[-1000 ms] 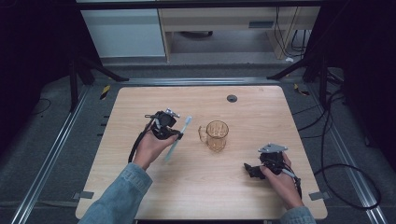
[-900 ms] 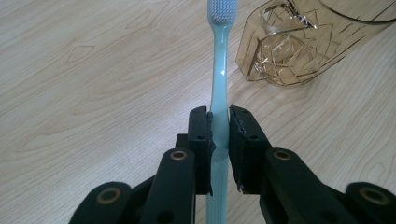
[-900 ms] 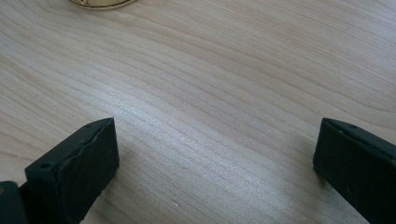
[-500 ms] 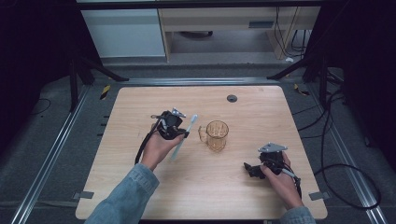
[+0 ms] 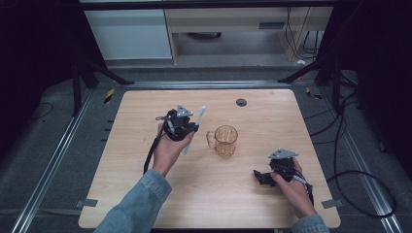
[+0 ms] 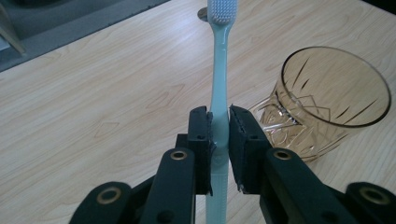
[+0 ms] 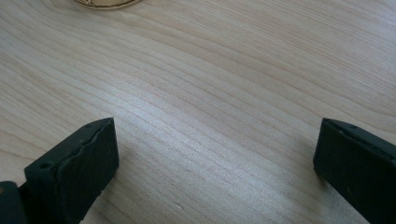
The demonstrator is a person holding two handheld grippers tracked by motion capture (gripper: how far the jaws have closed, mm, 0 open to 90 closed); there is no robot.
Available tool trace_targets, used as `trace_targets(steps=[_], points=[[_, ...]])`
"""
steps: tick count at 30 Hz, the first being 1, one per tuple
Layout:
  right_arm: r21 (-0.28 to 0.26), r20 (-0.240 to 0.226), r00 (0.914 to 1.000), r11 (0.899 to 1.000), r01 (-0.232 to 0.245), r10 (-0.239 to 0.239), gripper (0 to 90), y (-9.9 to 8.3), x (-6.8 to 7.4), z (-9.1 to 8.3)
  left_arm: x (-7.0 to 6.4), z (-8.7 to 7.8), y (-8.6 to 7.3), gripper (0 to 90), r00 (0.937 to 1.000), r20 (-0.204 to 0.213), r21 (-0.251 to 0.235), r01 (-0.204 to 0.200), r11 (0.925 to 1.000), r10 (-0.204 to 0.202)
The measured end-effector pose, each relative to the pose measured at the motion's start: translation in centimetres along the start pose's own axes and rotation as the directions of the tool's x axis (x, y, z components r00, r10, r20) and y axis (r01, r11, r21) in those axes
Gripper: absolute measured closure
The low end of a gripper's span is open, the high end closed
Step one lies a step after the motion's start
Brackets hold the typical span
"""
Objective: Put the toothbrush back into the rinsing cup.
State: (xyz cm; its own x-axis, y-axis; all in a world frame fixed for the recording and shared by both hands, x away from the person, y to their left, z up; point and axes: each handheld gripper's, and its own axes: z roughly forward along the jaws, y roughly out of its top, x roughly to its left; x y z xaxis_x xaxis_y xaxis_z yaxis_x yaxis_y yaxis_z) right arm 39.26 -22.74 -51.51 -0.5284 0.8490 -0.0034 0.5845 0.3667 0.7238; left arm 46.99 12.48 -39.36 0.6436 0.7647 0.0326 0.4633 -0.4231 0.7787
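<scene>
A pale blue toothbrush [image 6: 218,84] with white bristles is clamped by its handle in my left gripper [image 6: 218,122]. In the high view the left gripper [image 5: 187,128] holds the toothbrush [image 5: 197,124] above the table, just left of an amber glass mug [image 5: 225,141]. The mug [image 6: 322,100] stands upright and empty, to the right of the jaws in the left gripper view. My right gripper [image 5: 260,177] rests low over the wood at the front right, its jaws wide apart with nothing between them [image 7: 215,154].
The wooden table [image 5: 145,111] has a small dark round grommet [image 5: 241,102] near its far edge. Metal rails and cables run along the sides, and a dark floor surrounds the table. A strip of the mug's base [image 7: 107,3] shows at the top of the right gripper view.
My left gripper has carried the toothbrush a little right and away from me, closer to the mug. The right gripper has stayed in place.
</scene>
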Motion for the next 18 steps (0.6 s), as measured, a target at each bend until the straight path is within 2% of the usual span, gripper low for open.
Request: trace_targets(steps=[6,9,11,13,14,18], points=[[-0.001,-0.001,1.0,1.0,0.004,-0.004,0.4,0.0,0.0,0.0,-0.1,-0.2,0.4,78.6,1.0,-0.003,-0.038,0.0,0.9993,0.0],[-0.001,-0.002,1.0,1.0,0.006,-0.006,0.4,0.0,0.0,0.0,0.0,-0.1,0.6,78.5,1.0,-0.007,-0.055,0.001,0.9985,-0.001],[-0.001,-0.003,1.0,1.0,0.008,-0.008,0.6,0.0,0.1,0.0,0.4,0.2,0.5,78.5,0.9998,0.003,-0.072,0.022,0.9971,-0.022],[0.001,-0.003,1.0,1.0,0.009,-0.009,0.6,0.0,0.1,0.0,0.6,0.3,0.4,78.5,0.9998,-0.003,-0.087,0.017,0.9961,-0.017],[0.001,-0.003,1.0,1.0,0.009,-0.009,0.6,0.0,0.1,0.0,0.7,0.1,0.5,78.5,0.9996,-0.005,-0.115,0.027,0.993,-0.028],[-0.001,-0.004,1.0,1.0,0.009,-0.009,0.6,0.0,0.1,0.0,0.9,-0.1,0.7,78.5,0.9994,-0.005,-0.153,0.034,0.9876,-0.035]])
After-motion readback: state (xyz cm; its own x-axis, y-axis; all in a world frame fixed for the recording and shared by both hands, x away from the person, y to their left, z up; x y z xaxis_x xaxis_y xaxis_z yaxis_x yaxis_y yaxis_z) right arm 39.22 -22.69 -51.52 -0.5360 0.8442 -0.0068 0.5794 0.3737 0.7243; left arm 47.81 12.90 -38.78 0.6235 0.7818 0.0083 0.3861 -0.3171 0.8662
